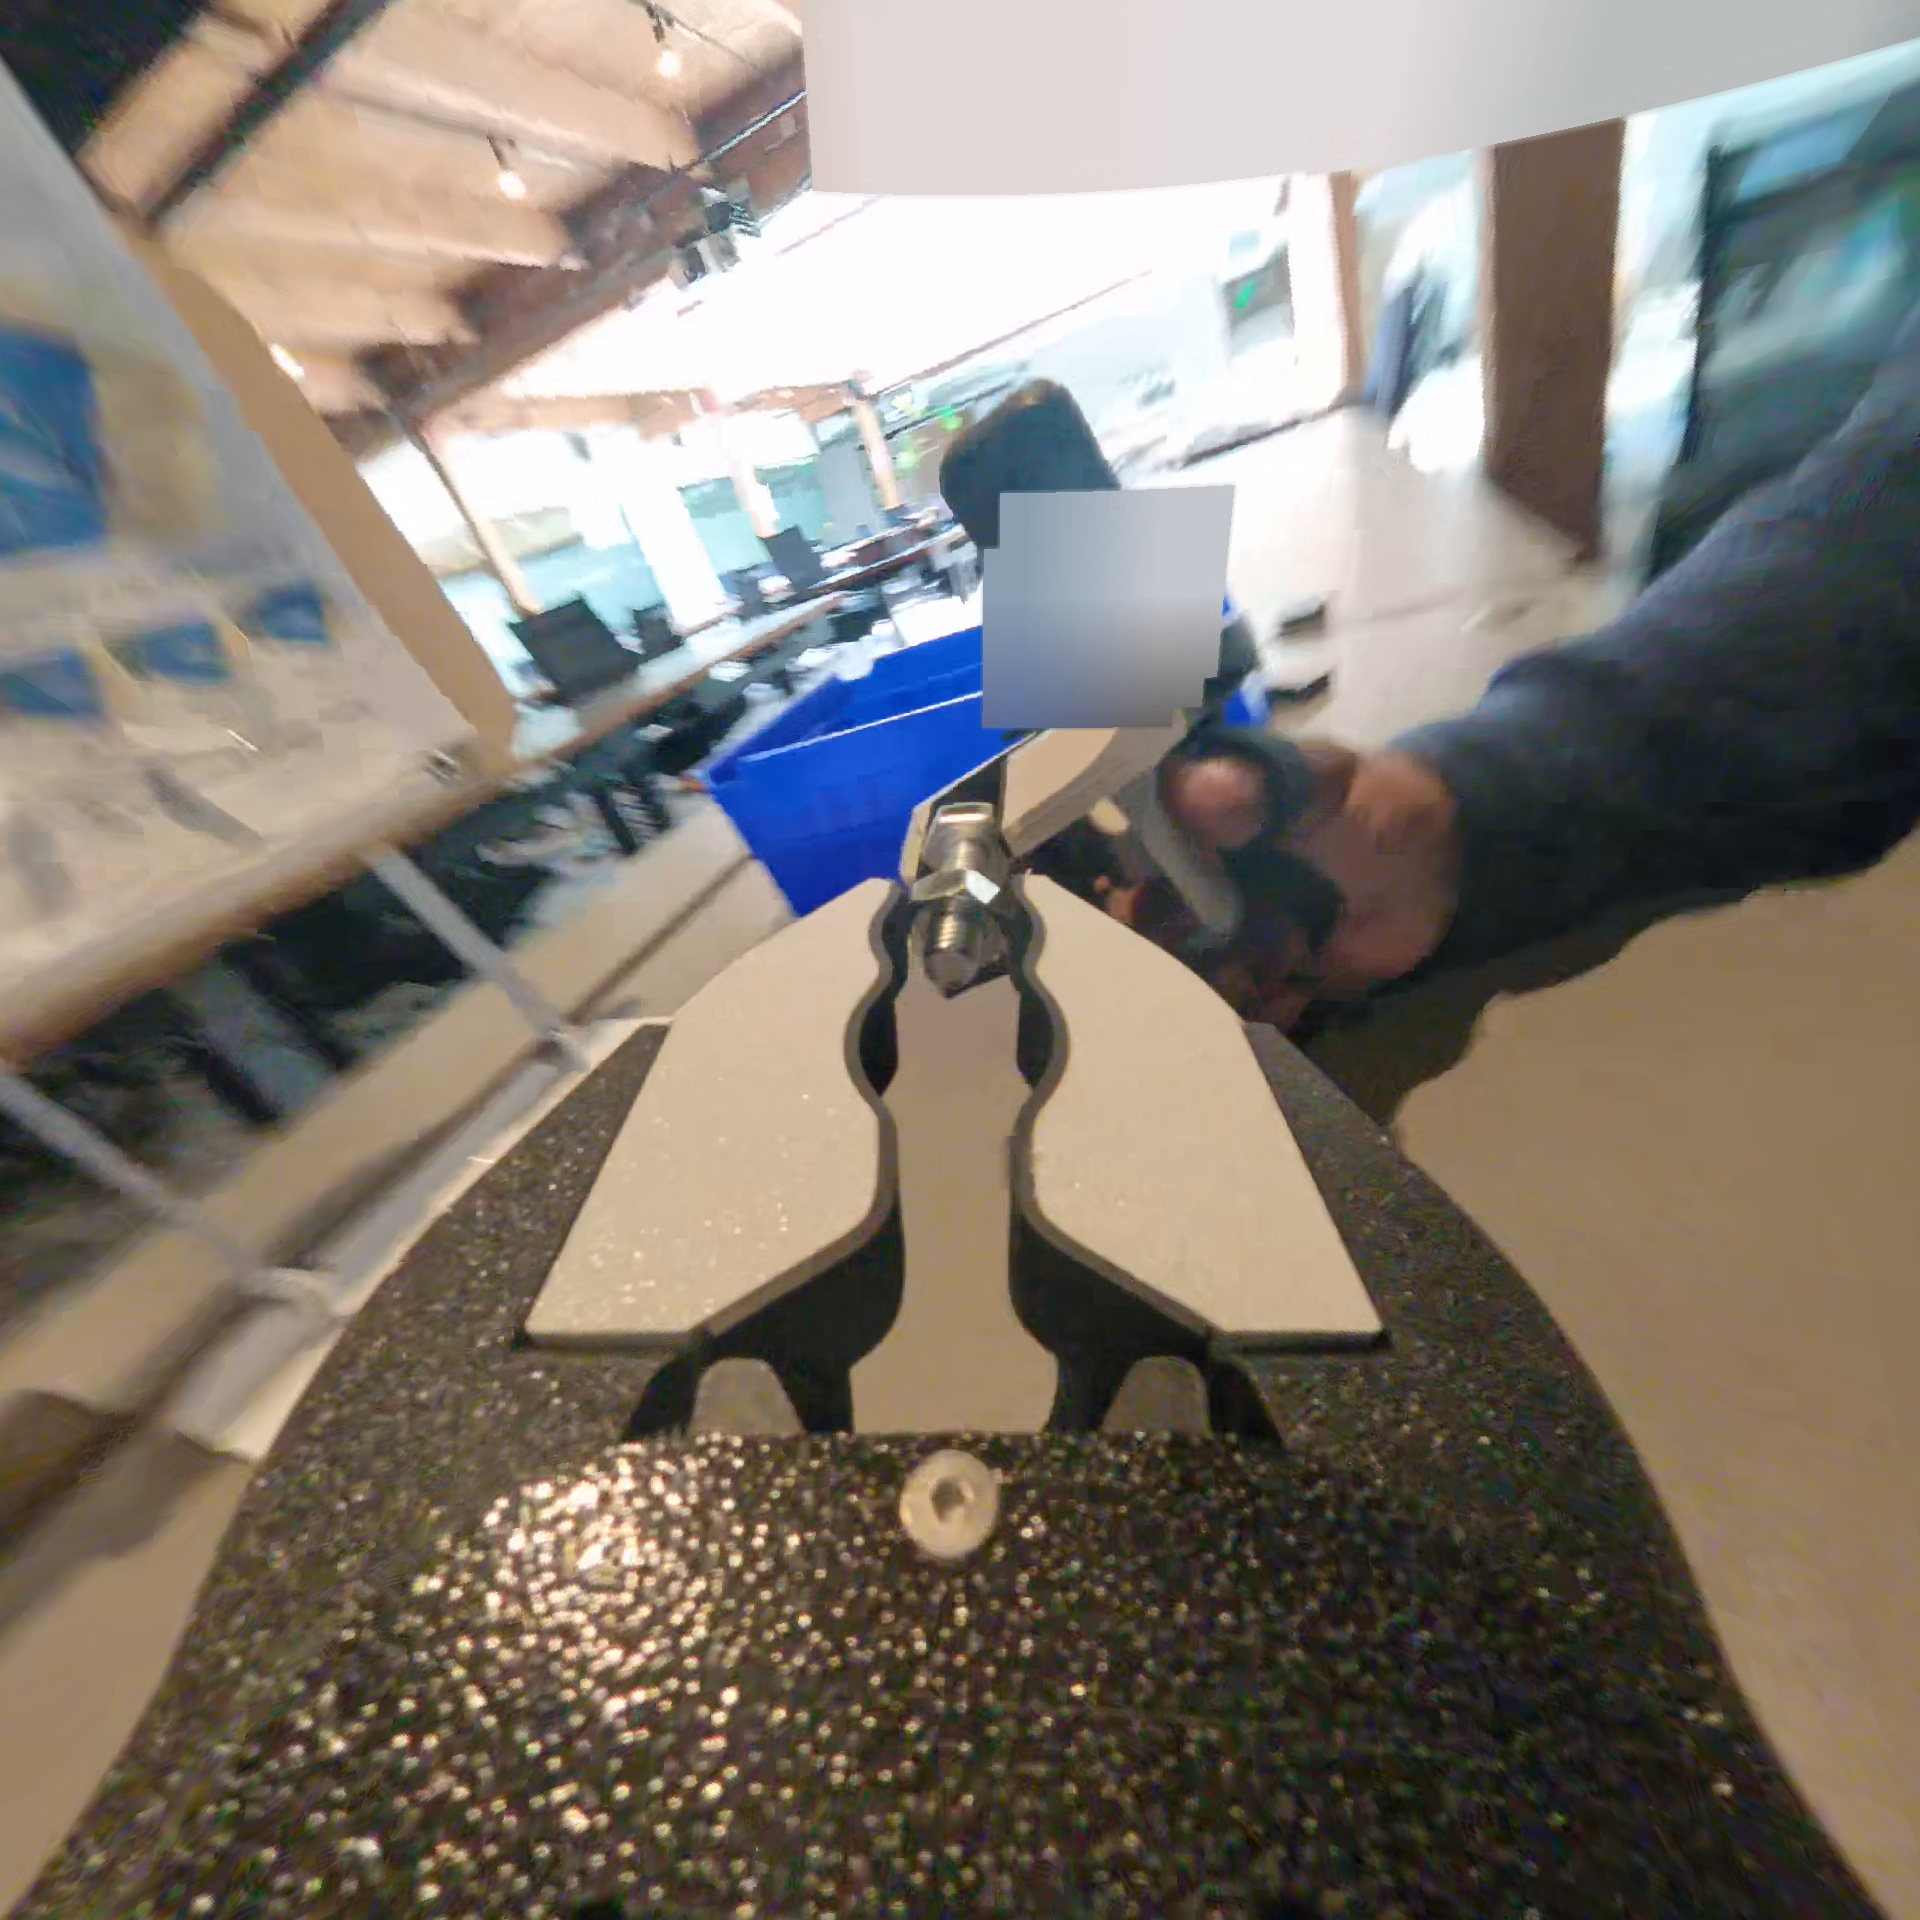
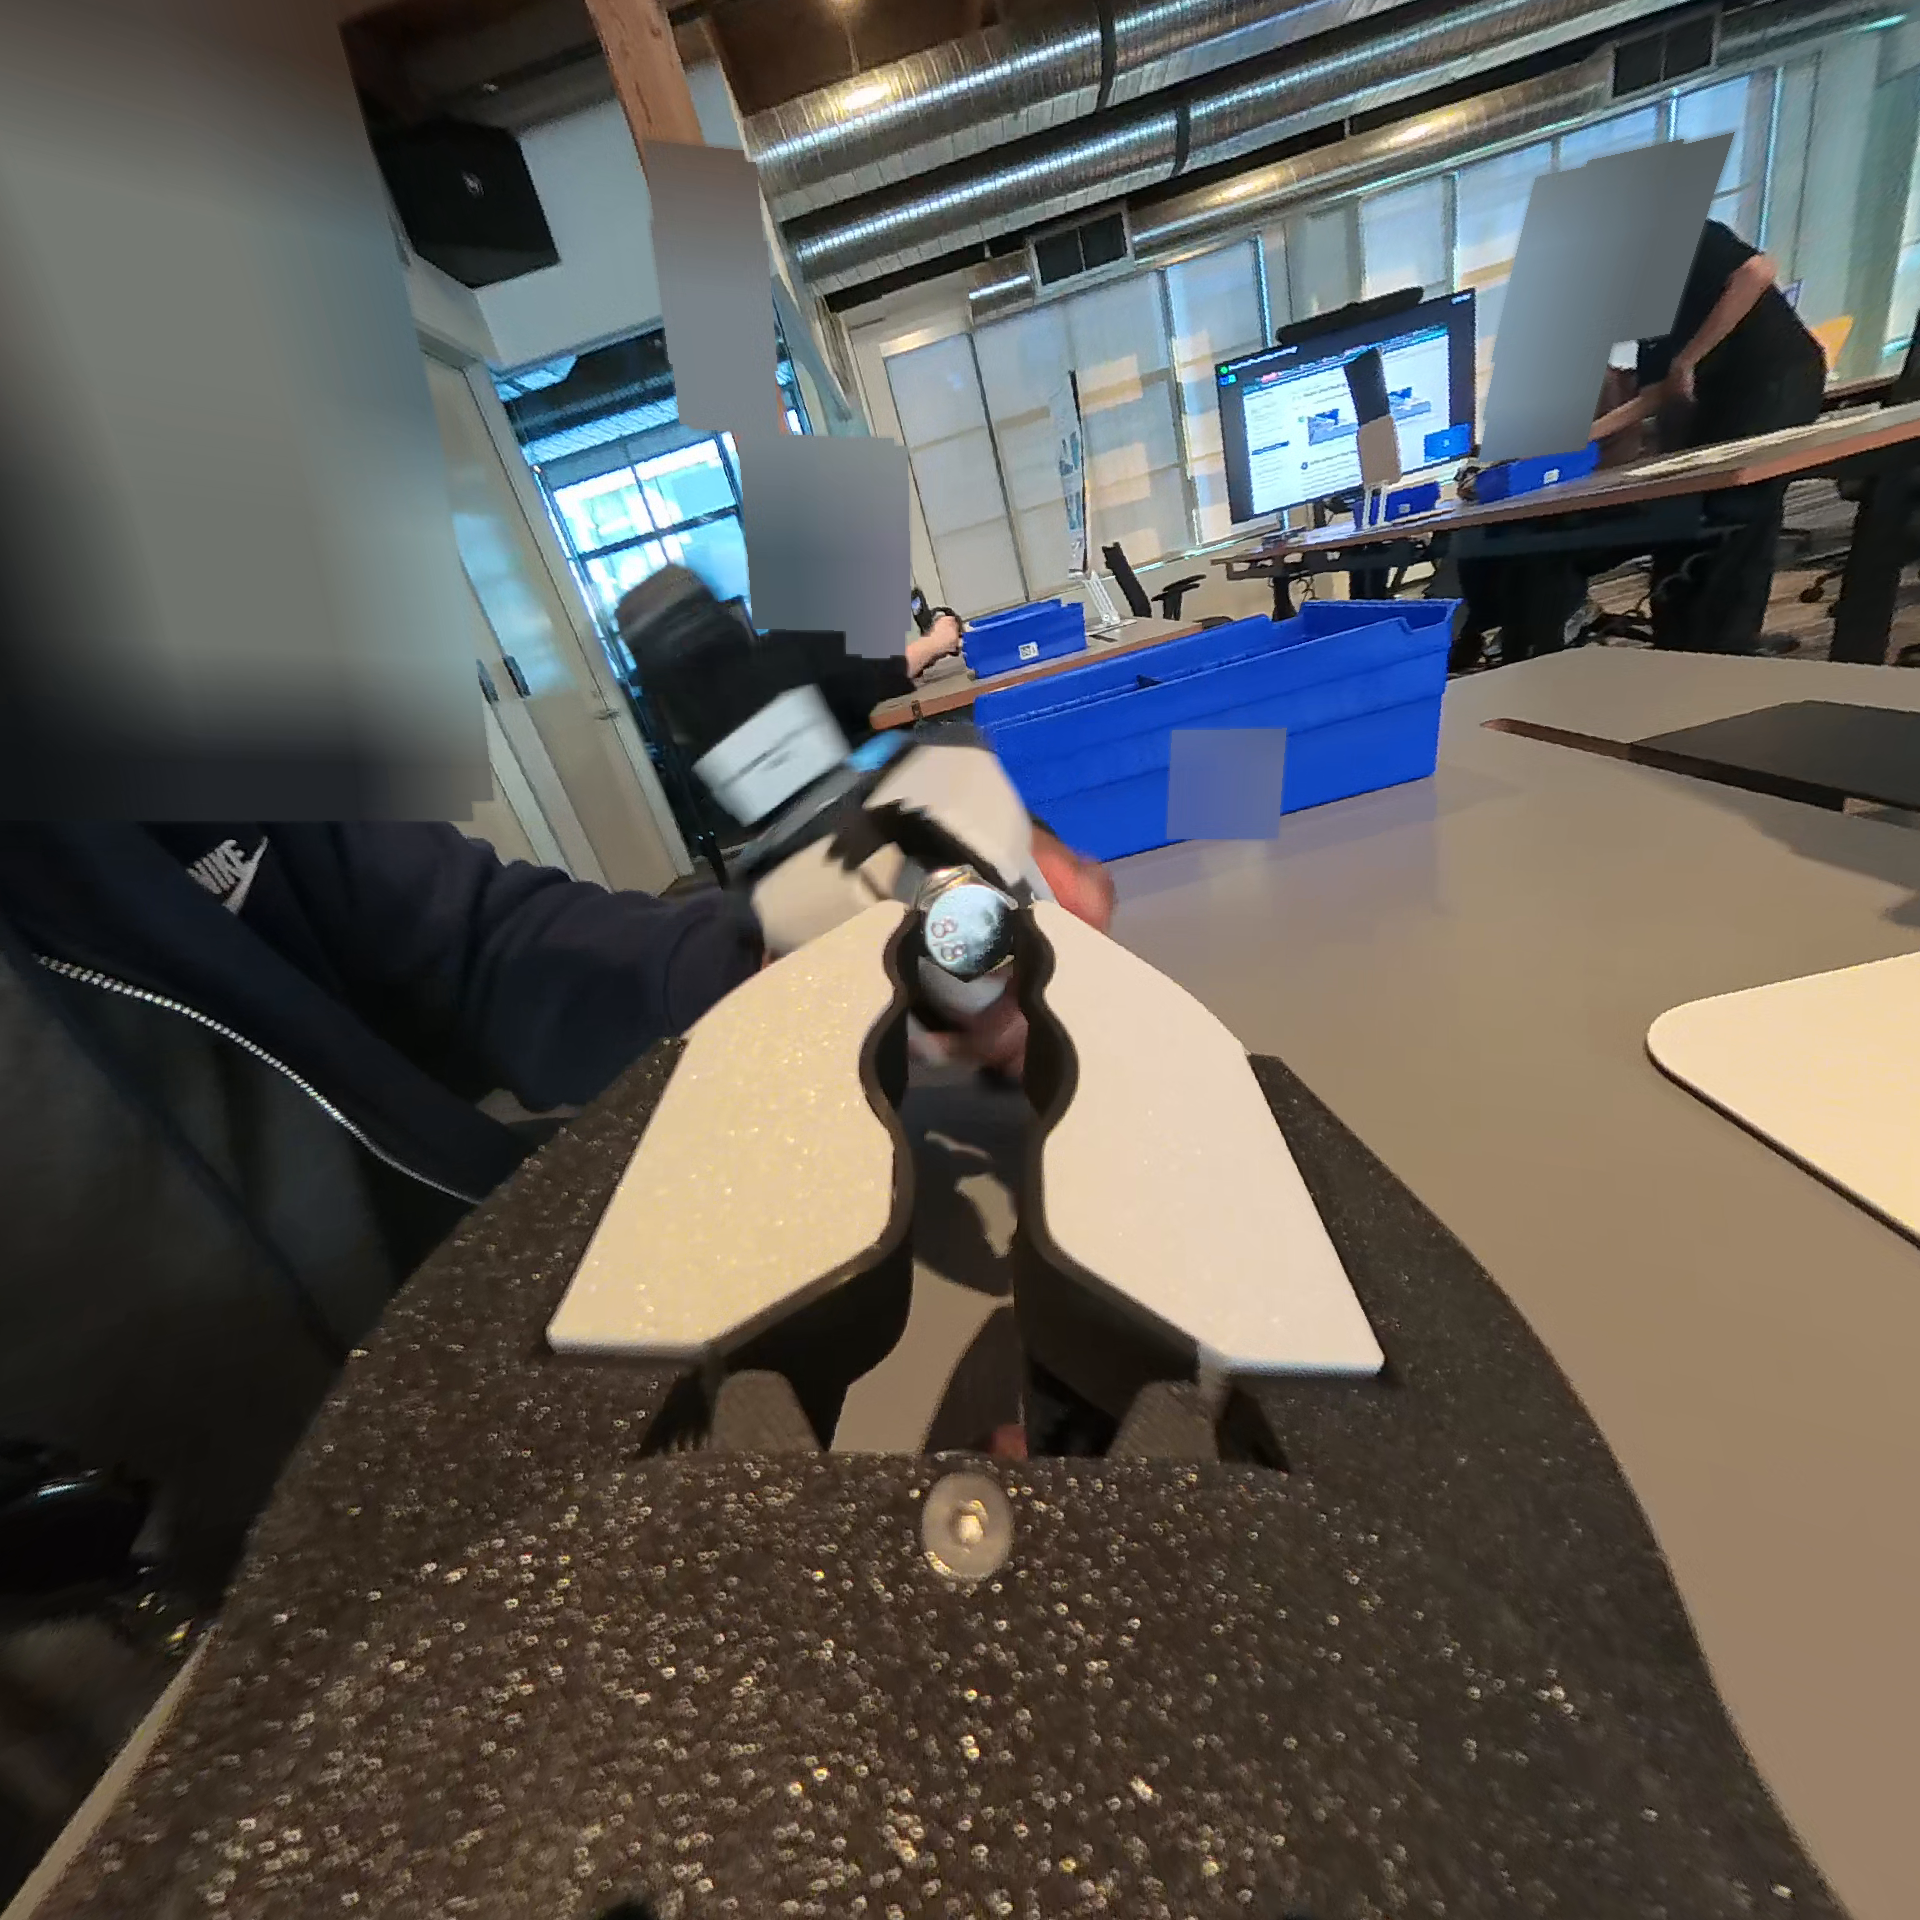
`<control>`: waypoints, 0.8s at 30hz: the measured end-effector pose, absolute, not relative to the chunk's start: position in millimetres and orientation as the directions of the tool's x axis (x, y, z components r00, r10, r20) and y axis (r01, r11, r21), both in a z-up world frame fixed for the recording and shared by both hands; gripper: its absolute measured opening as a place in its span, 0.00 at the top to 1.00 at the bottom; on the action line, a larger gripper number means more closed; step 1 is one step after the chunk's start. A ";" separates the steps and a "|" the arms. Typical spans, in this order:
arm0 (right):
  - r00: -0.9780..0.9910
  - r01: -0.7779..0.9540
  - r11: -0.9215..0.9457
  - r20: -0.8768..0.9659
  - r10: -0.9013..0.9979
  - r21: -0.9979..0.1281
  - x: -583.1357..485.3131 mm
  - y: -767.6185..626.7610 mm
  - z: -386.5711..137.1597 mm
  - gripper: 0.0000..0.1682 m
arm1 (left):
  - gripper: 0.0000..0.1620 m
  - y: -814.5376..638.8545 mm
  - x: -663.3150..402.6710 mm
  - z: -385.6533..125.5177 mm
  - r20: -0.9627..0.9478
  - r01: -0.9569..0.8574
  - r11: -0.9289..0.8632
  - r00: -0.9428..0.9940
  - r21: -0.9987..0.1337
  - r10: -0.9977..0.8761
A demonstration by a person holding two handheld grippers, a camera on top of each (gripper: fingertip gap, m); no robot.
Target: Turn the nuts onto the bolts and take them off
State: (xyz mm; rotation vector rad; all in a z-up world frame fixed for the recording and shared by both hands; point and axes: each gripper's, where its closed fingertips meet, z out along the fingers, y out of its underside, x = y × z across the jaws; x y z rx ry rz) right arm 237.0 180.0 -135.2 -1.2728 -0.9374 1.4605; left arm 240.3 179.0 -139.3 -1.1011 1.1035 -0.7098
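A silver bolt is held in the air above the table, with its threaded end towards the left wrist camera. A hex nut sits partway along the threads. My left gripper is shut on the nut at its fingertips. My right gripper is shut on the bolt's hex head, which faces the right wrist camera. The two grippers meet tip to tip. The right gripper's white finger shows behind the bolt in the left wrist view. The left gripper's body shows behind the bolt head in the right wrist view.
A blue plastic bin stands on the grey table behind the grippers; it also shows in the left wrist view. A white mat and a black mat lie at the right. The person's hand holds the right gripper.
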 end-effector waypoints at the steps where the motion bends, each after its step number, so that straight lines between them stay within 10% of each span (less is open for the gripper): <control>1: -0.008 -0.171 -0.260 -0.263 0.965 -0.950 237.2 180.6 -135.2 0.90 | 0.89 180.0 240.1 -140.2 -0.465 -0.137 0.447 0.361 -0.884 -0.809; 4: -0.004 -0.175 -0.259 -0.262 0.965 -0.950 237.8 181.9 -136.6 0.90 | 0.86 183.2 239.5 -141.6 -0.728 -0.327 0.655 0.399 -0.681 -0.558; 14: 0.024 -0.221 -0.224 -0.235 0.972 -0.949 240.8 187.2 -127.4 0.90 | 0.75 192.9 211.7 -110.0 -0.057 0.246 0.161 0.384 -0.956 -0.922; 24: 0.081 -0.060 -0.034 -0.039 0.996 -0.998 233.5 199.8 -138.5 0.90 | 0.77 186.6 215.0 -130.0 -0.101 0.114 0.133 0.256 -0.984 -0.961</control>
